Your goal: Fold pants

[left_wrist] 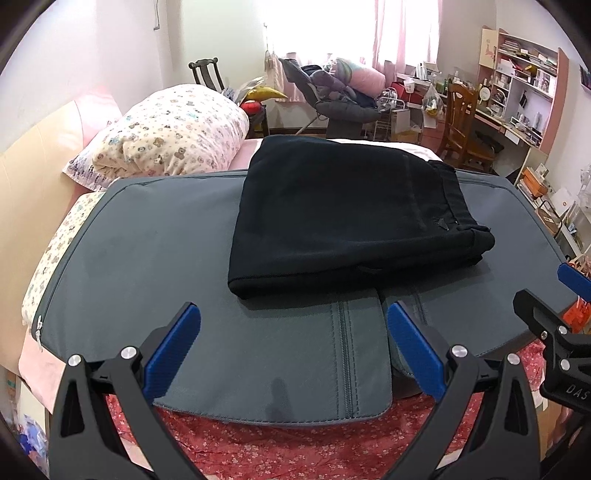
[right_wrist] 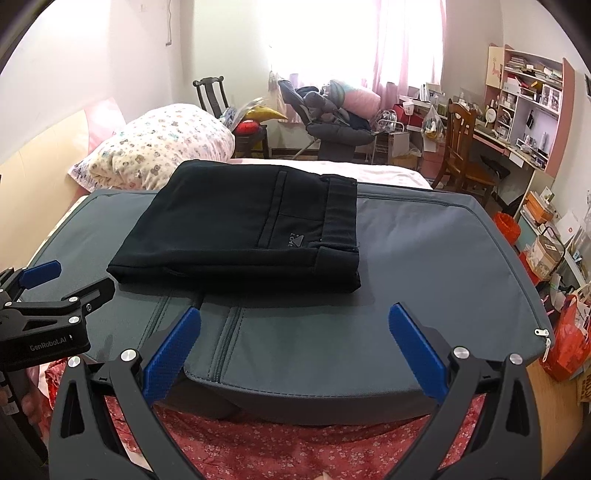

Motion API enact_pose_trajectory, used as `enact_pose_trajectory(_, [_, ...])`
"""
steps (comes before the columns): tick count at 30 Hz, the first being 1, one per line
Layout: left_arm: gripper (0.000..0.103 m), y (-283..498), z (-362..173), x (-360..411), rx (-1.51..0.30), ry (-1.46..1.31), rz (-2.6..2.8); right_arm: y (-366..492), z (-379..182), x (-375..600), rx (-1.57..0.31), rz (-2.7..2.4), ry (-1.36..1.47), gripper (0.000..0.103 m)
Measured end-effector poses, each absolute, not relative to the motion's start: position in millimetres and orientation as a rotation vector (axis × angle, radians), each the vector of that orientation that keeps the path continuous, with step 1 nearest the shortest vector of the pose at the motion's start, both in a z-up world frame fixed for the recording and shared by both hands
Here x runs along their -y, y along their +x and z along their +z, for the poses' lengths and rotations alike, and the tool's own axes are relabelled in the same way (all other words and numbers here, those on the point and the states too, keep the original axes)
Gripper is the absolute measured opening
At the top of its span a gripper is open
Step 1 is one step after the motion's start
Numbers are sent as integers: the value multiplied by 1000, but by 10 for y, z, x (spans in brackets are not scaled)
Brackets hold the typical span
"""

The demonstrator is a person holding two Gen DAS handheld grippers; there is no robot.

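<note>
A cluttered bedroom is seen, with a bright curtained window [left_wrist: 332, 29] at the back, a wooden chair [left_wrist: 461, 122] beside a desk with shelves [left_wrist: 524, 85] on the right, and a dark reclined seat [right_wrist: 332, 122] piled with bedding under the window. A bed is covered near its front edge by a red flowered sheet [left_wrist: 295, 450], and a bear-print pillow [left_wrist: 173, 129] is stacked at the left. A grey padded mat [left_wrist: 147, 258] with a zip along its rim is laid across the bed, and a grey flap [left_wrist: 295, 369] is draped over its near edge. The black pants [left_wrist: 343, 210] are seen folded into a compact rectangle on the middle of the mat, with the waistband turned to the right and a small logo visible near the pocket. Nothing is placed between the pants and the grippers. The left gripper [left_wrist: 293, 347] is held above the near edge of the mat, its blue-padded fingers [left_wrist: 173, 350] spread wide and touching nothing. The right gripper [right_wrist: 295, 347] is held alongside, likewise spread wide and empty, short of the pants.
</note>
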State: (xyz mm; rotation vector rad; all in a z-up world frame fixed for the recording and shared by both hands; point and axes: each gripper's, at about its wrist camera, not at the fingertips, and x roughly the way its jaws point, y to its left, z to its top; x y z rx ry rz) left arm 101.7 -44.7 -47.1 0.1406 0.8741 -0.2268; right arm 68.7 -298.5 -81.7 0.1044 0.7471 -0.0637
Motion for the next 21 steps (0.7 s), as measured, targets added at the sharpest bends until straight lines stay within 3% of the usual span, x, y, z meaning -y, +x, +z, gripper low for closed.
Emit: enact_pose_trajectory(21, [101, 1007, -507, 444, -884, 146, -220, 697, -845, 2901, -747, -52, 87, 102])
